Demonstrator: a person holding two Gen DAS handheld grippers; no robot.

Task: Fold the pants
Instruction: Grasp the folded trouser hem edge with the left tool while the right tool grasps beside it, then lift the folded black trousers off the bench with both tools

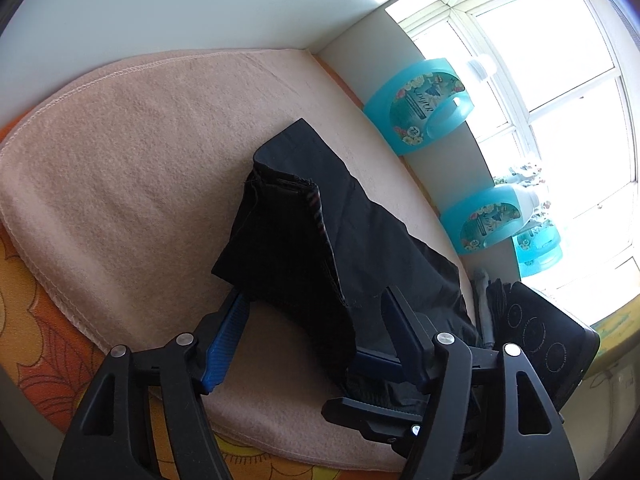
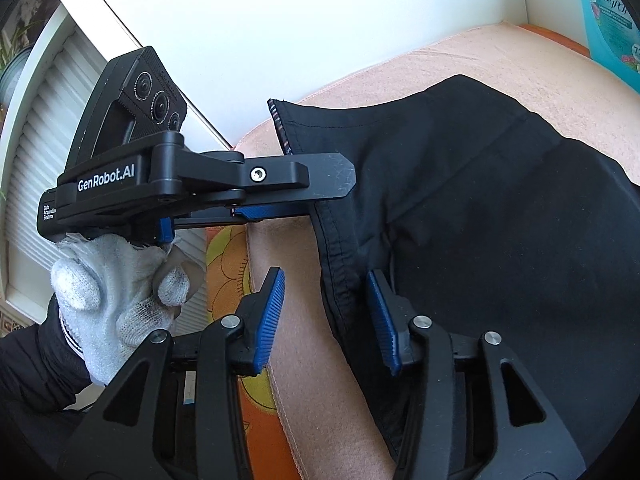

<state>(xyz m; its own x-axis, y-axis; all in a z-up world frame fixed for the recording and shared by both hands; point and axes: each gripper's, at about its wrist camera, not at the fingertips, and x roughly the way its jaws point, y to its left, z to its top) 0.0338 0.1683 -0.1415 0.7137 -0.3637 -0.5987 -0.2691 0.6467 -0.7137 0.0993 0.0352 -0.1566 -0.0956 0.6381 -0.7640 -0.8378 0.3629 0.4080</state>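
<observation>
Black pants [image 1: 360, 240] lie partly folded on a pink towel [image 1: 140, 160]. A raised fold of them hangs between the fingers of my left gripper [image 1: 312, 320], whose blue pads stand wide apart and do not press the cloth. In the right wrist view the seamed edge of the pants [image 2: 480, 200] runs between the pads of my right gripper [image 2: 326, 312], which is open, its left pad clear of the fabric. The left gripper [image 2: 320, 198] reaches in from the left over the same edge, held by a white-gloved hand [image 2: 112, 300].
The towel covers an orange flowered tablecloth [image 1: 32, 320] in a corner of white walls. Two teal detergent bottles [image 1: 420, 104] [image 1: 488, 220] stand along the right wall under a bright window. The right gripper's camera housing [image 1: 536, 332] is close at lower right.
</observation>
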